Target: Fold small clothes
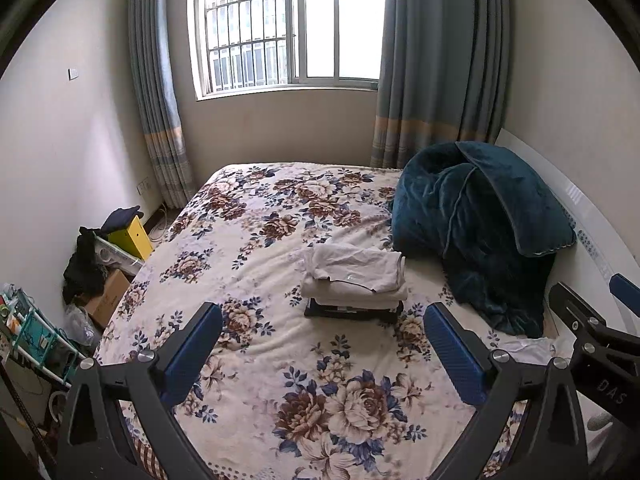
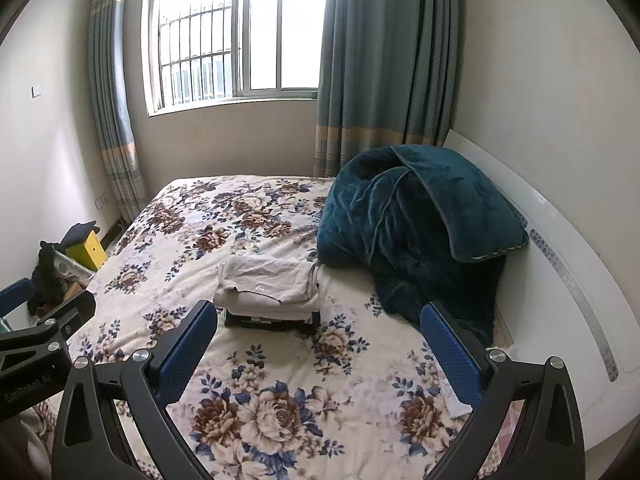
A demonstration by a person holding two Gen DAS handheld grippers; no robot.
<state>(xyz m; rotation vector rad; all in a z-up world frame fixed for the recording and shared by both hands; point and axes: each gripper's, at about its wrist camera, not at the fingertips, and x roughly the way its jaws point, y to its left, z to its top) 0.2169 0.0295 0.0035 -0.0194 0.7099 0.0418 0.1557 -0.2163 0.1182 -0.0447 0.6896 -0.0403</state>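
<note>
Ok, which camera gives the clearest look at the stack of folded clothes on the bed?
The left wrist view. The stack of folded clothes sits unobstructed between the gripper's fingers, pale garments over a dark bottom layer. In the right wrist view the stack is just as near, but a gripper finger crowds its lower left corner.

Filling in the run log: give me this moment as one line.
left gripper: open, empty | right gripper: open, empty | folded stack on bed | quilt beside it

"DAS" on right gripper (image 1: pixel 592 344) body; left gripper (image 2: pixel 44 344) label blurred, unreadable.
</note>
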